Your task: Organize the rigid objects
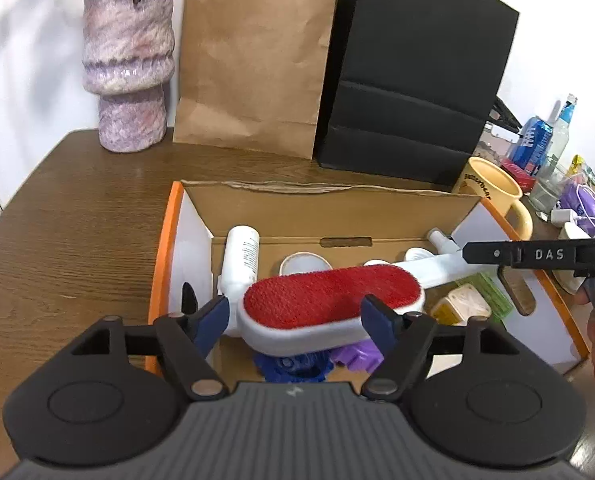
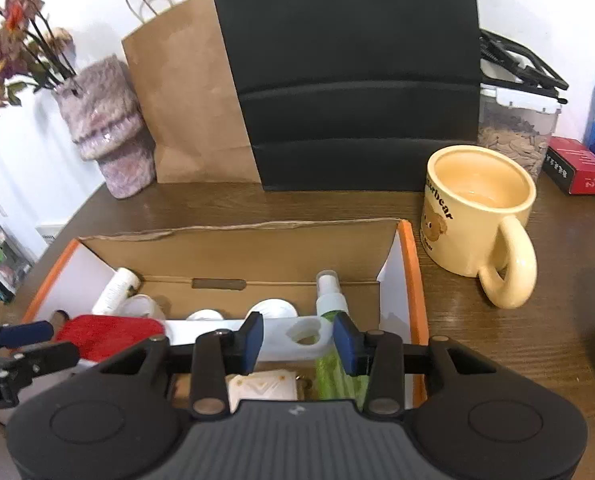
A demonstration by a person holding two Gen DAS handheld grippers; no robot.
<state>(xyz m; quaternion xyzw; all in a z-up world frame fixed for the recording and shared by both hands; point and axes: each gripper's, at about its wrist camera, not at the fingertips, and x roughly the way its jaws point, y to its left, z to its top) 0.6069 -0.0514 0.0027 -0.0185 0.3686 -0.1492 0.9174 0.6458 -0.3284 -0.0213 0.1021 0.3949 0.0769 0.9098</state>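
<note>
A lint brush (image 1: 329,296) with a red pad and a white body lies across the things inside an open cardboard box (image 1: 165,240) with orange edges. My left gripper (image 1: 297,318) is open, its blue fingertips on either side of the brush head without pressing it. The brush's white handle (image 2: 297,334), with a hole at its end, reaches right to my right gripper (image 2: 300,342). That gripper is open too, and the handle end shows between its pads. Under the brush are a white bottle (image 1: 241,256), a spray bottle (image 2: 329,296), round white lids and small packets.
A cream mug (image 2: 477,208) stands just right of the box (image 2: 411,280). Behind the box are a black paper bag (image 1: 417,80), a brown paper bag (image 1: 253,60) and a purple vase (image 1: 129,68). A blue can (image 1: 531,140), bottles and a red box (image 2: 577,164) crowd the far right.
</note>
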